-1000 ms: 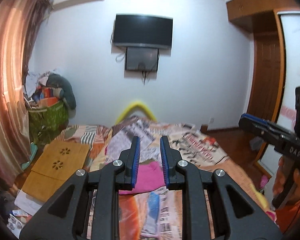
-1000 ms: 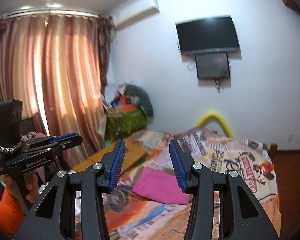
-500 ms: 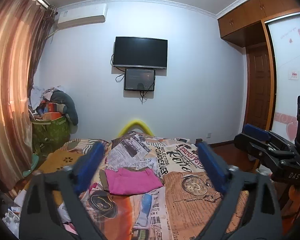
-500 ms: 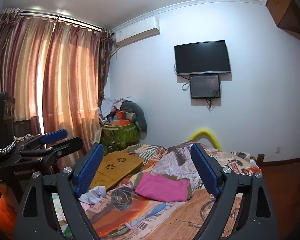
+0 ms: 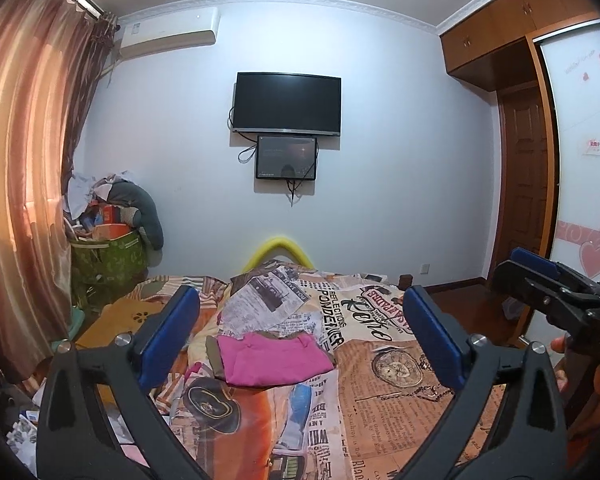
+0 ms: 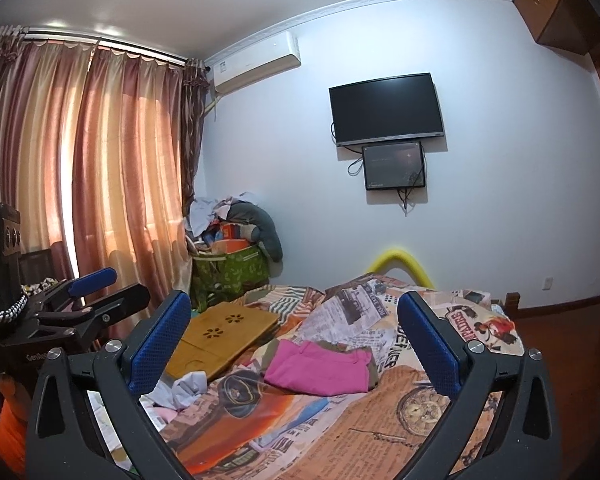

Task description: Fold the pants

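Pink pants (image 5: 274, 358) lie folded flat in the middle of the bed, on its printed bedspread (image 5: 384, 364); they also show in the right wrist view (image 6: 320, 368). A brownish garment edge sticks out beneath them. My left gripper (image 5: 300, 332) is open wide and empty, held above the near end of the bed, well short of the pants. My right gripper (image 6: 296, 334) is also open wide and empty, to the right of the left one. Each gripper shows at the edge of the other's view, the right one (image 5: 556, 284) and the left one (image 6: 84, 300).
A wooden lap tray (image 6: 220, 336) lies on the bed's left side with crumpled cloth (image 6: 184, 390) near it. A green bag piled with clothes (image 5: 108, 256) stands by the curtain. A TV (image 5: 288, 104) hangs on the far wall. A door (image 5: 524, 184) is at the right.
Both grippers have opened from nearly shut to wide open. Both cameras have tilted up and pulled back, so the pants now sit lower and farther off.
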A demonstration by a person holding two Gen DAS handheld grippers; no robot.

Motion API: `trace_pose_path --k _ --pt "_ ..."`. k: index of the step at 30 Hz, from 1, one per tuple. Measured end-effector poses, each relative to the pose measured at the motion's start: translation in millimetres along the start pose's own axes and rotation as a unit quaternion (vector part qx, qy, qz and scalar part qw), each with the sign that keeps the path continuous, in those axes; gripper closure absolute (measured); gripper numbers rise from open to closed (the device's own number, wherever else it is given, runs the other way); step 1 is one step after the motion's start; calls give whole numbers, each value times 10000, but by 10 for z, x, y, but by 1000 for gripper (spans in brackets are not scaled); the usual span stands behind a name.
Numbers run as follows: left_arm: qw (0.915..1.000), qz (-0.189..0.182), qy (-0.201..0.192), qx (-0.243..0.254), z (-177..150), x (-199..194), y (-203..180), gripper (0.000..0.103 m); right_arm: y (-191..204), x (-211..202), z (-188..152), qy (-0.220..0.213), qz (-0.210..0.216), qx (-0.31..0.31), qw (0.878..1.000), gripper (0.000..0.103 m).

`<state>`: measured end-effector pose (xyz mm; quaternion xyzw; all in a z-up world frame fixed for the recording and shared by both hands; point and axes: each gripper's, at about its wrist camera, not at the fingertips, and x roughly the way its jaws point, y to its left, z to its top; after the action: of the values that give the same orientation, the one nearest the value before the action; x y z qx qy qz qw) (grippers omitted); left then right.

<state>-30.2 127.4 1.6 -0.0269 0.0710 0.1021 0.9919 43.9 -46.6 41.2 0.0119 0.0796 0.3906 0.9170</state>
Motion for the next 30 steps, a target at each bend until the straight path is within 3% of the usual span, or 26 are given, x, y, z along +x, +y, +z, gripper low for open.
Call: trace_pose_path --k 30 --pt "9998 -43 189 -3 -33 126 -28 0 -5 -41 -22 146 -53 -26 9999 0"
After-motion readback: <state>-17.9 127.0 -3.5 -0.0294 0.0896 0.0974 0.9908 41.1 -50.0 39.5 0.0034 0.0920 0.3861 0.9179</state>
